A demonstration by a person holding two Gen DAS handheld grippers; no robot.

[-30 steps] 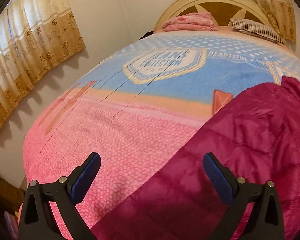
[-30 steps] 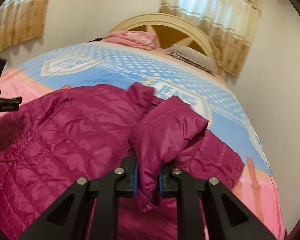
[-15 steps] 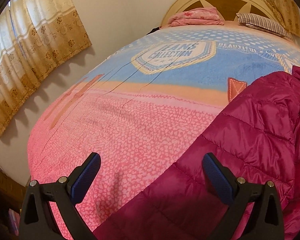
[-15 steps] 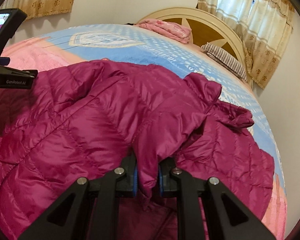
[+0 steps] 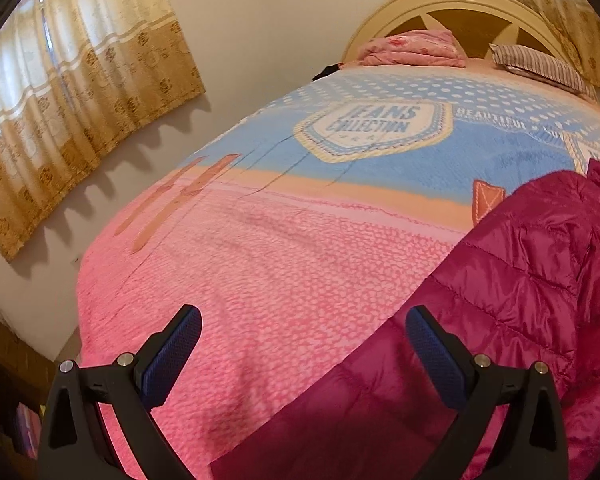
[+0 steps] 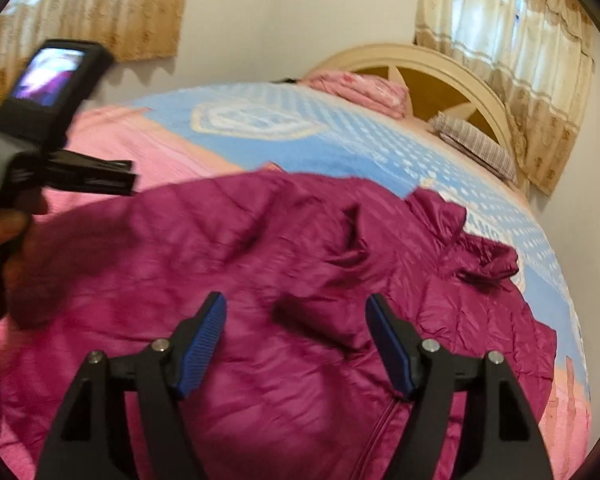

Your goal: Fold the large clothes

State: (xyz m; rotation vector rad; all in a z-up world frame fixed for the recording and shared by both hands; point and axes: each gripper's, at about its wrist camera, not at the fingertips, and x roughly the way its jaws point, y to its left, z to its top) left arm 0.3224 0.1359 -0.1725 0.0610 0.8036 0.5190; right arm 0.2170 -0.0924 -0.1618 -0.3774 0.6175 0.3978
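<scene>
A magenta quilted puffer jacket [image 6: 300, 264] lies spread on the bed, its sleeve folded across the body. My right gripper [image 6: 296, 320] is open and empty just above the jacket's middle. In the left wrist view the jacket's left edge [image 5: 520, 280] lies at the right. My left gripper [image 5: 304, 336] is open and empty, over the pink bedspread with its right finger above the jacket's edge. The left gripper's body [image 6: 48, 128] shows at the left of the right wrist view.
The bed has a pink and blue bedspread [image 5: 300, 240]. A folded pink blanket [image 5: 412, 48] and a striped pillow [image 5: 540, 68] lie by the cream headboard [image 5: 460, 4]. Curtains [image 5: 68, 92] hang on the left wall; the bed's left edge drops off.
My right gripper has opened and let go of the jacket sleeve, which now lies on the jacket. The left gripper has stayed open and shifted slightly.
</scene>
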